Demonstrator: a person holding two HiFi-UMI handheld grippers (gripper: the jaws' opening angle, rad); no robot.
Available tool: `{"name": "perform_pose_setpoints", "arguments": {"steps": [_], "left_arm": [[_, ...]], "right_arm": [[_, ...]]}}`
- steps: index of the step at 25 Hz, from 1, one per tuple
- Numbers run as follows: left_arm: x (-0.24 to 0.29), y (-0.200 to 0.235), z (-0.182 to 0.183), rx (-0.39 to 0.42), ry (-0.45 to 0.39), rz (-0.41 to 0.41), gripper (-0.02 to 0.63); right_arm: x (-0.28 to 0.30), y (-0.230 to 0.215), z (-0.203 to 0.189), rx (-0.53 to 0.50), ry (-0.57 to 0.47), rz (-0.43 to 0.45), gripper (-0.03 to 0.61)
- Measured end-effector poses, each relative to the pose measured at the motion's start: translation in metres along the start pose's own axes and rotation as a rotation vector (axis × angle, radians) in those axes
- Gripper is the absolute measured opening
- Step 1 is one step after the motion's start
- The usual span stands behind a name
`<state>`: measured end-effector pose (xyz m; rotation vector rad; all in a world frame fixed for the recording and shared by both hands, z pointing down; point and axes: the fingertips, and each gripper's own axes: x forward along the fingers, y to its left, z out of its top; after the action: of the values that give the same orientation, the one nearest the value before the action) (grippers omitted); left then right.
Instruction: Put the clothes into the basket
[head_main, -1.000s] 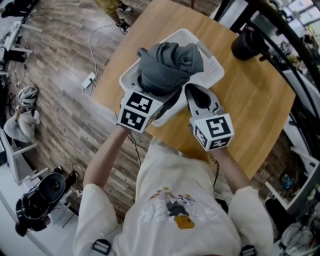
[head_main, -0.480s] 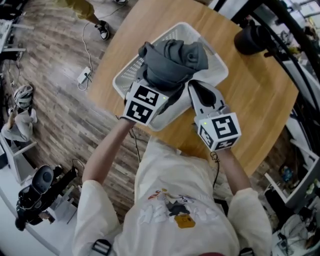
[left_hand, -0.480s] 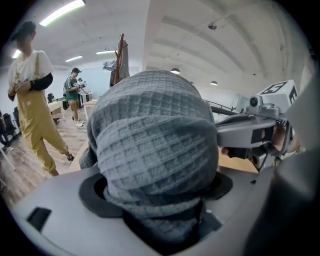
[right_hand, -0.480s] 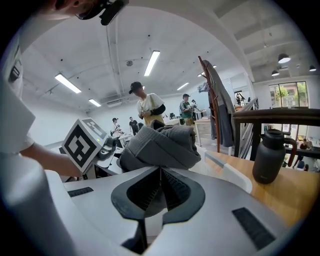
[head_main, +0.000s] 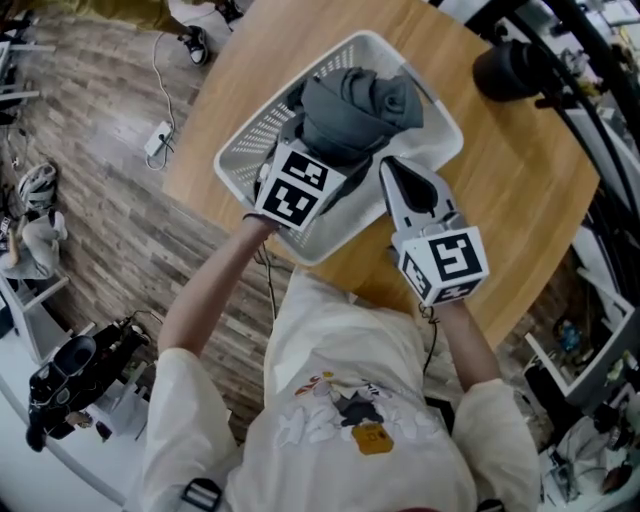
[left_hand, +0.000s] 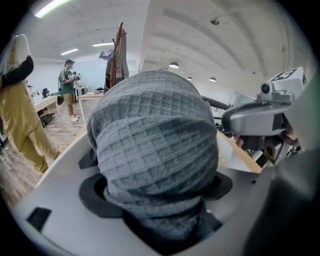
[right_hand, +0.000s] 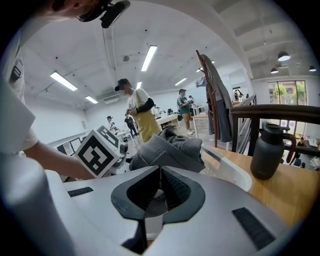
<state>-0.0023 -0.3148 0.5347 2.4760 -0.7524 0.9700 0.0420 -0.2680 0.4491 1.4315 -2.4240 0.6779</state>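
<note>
A white mesh laundry basket stands on the round wooden tabletop, with its near corner close to the tabletop's edge on the person's side. A grey waffle-knit garment, rolled into a thick bundle, lies within the basket's outline and rises above its rim. No view shows whether it rests on the basket's bottom.

The left gripper reaches into the basket from the near-left side, its marker cube just over the near rim. Its fingers stand wide apart and clamp the bundle. In the left gripper view the knit fills the whole gap between them and bulges up over the gripper's body.

The right gripper is at the basket's near-right side, angled down, with its tip over the rim and just beside the garment. It is not seen to touch the cloth. Its fingers are pressed together with nothing between them. In the right gripper view the grey bundle and the left gripper's marker cube sit just beyond them.

A black jug stands on the tabletop beyond the basket's far-right corner, apart from it. To the basket's left, down on the wood-plank floor, a white power strip lies with its cable trailing. A coat rack hung with a dark garment stands behind the basket in the right gripper view, with several people further back in the room.
</note>
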Motion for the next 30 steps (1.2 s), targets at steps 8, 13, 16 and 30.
{"name": "perform_pose_setpoints", "arguments": {"steps": [8, 13, 16, 30], "left_arm": [[0.022, 0.003, -0.015, 0.029, 0.053, -0.021, 0.416], [0.035, 0.006, -0.023, 0.021, 0.079, -0.042, 0.416], [0.041, 0.008, -0.025, 0.018, 0.090, -0.047, 0.416], [0.068, 0.008, -0.047, 0.002, 0.177, -0.041, 0.424]], "right_arm": [[0.008, -0.009, -0.002, 0.014, 0.020, -0.010, 0.031], [0.013, -0.014, -0.003, 0.022, 0.036, -0.026, 0.031], [0.016, -0.016, -0.004, 0.021, 0.041, -0.027, 0.031], [0.012, -0.011, -0.004, 0.022, 0.035, -0.033, 0.031]]}}
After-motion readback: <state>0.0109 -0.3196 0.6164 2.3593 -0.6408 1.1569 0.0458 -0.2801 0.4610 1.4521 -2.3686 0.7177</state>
